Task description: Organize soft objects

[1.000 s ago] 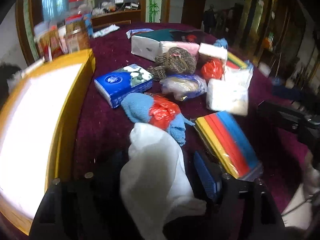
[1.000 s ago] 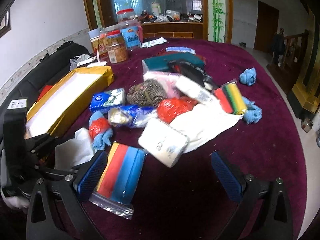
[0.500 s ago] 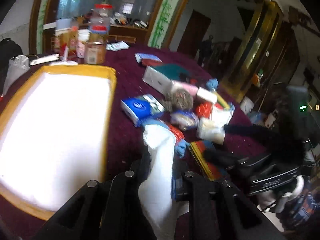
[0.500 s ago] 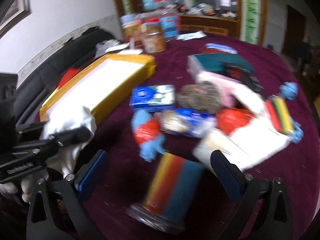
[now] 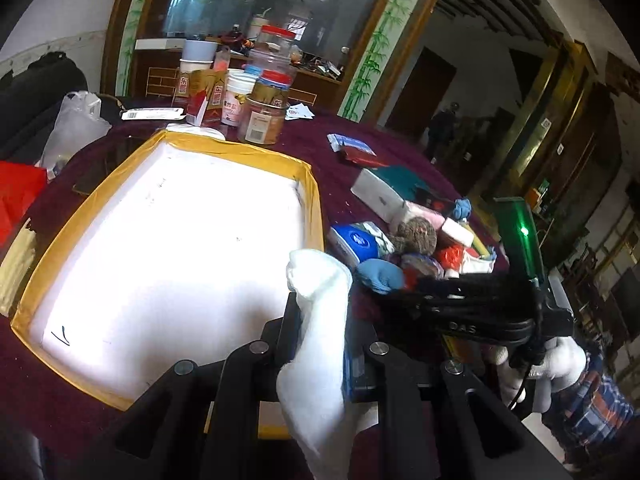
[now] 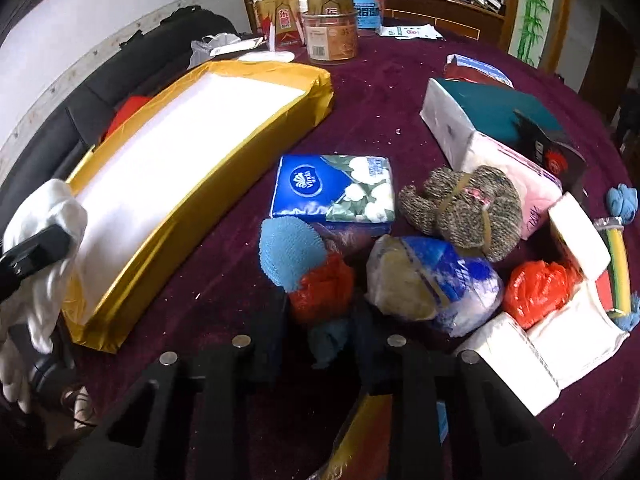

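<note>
Left wrist view is showing the left tongs (image 5: 320, 344) pinching a white soft cloth (image 5: 318, 320) between narrowly set jaws at the lower centre of the frame; the cloth is standing up out of the jaws and hanging below them, just over the near right corner of the shallow gold-rimmed box with a white inside (image 5: 168, 248). To the right, the right tongs (image 5: 460, 304) are reaching across as a dark bar, with the heap of soft things behind them.

Right wrist view is showing the right tongs (image 6: 320, 340) drawn nearly closed at the lower centre around a blue knitted cloth with a red plastic bag (image 6: 308, 276) lying on the maroon desk (image 6: 368, 112). Just above it, a blue tissue pack (image 6: 334, 190) is lying flat; a grey-brown knitted bundle (image 6: 460, 212) is sitting to its right.
</note>
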{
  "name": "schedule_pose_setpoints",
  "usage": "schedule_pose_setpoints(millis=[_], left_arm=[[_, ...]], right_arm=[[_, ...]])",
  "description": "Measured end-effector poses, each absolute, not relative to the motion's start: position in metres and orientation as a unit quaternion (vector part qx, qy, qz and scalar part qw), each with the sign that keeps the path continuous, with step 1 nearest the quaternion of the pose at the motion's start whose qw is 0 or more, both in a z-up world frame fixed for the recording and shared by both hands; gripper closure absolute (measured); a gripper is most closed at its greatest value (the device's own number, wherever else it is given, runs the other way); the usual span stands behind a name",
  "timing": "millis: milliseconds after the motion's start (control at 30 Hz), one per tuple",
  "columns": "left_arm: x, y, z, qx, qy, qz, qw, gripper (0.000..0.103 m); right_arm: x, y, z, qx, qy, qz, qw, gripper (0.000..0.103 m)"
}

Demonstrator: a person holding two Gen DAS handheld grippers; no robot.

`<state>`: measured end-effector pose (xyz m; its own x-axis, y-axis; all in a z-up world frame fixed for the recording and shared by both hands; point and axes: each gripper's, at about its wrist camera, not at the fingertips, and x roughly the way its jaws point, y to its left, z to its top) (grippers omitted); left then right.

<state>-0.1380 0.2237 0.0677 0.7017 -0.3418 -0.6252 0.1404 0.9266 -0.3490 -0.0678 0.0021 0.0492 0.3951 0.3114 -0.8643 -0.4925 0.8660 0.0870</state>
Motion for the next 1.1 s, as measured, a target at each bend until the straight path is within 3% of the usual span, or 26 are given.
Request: schedule_pose_setpoints(millis=[367,733,800,900,1000,1067,1100], left_arm=[[-0.107,0.260,0.076,-0.192,0.375,-0.139,0.896,0.087],[0.031,0.286,0.043,-0.254,0.432,-0.102,0.859,0.086],[0.048,0.286,0.034,-0.266,0.436,-0.100,0.854,0.074],[0.065,0.287,0.024,-0.293,0.432,-0.100,0.847,0.040],[0.075,0.288,0.020,-0.309,0.429,-0.091,0.844,0.036],[0.076,0.289,0.022,-0.315,0.432,-0.092,0.840,0.036],[0.074,0.289,0.024,-0.315,0.429,-0.095,0.842,0.034]], right_arm=[[-0.047,0.002,0.114,0.054,0.467,0.307,0.828,0.076],[0.063,0.070,0.078,0.196,0.536,0.269,0.776,0.076],[0.069,0.073,0.070,0.197,0.544,0.256,0.775,0.075],[0.079,0.072,0.058,0.195,0.552,0.227,0.778,0.073],[0.078,0.075,0.062,0.170,0.541,0.231,0.790,0.070],[0.072,0.074,0.072,0.152,0.523,0.235,0.805,0.061],[0.069,0.073,0.078,0.144,0.515,0.237,0.811,0.050]])
